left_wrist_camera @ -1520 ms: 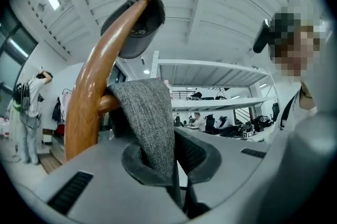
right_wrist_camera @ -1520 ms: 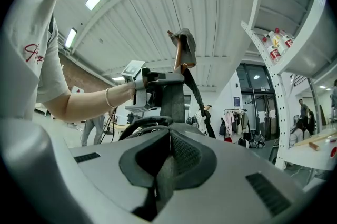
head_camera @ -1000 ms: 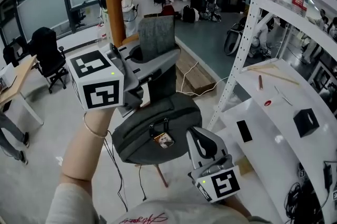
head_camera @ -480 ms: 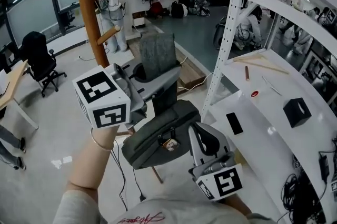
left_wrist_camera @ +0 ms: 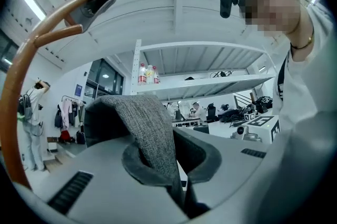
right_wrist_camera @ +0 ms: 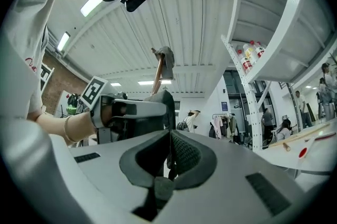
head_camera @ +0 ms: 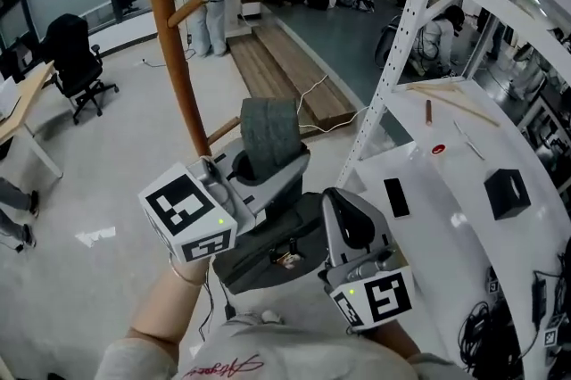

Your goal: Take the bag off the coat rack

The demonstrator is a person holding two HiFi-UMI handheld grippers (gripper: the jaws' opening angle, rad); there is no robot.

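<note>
Bag (head_camera: pixel 268 251) now hangs lower, clear of the rack (head_camera: pixel 168 39); left gripper (head_camera: pixel 281 169), forearm raised, clamps its strap (head_camera: pixel 270 136); right gripper (head_camera: pixel 339 204) has its jaws together.

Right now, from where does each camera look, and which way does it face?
Head view: on the head, steeply down at left tongs, right tongs, bag and strap; left forearm shows.
Left gripper view: on the left tongs, facing up along jaws shut on the strap; shirt shows.
Right gripper view: on the right tongs, facing up toward the left tongs; left wrist shows.
Both gripper views share the coat rack.
</note>
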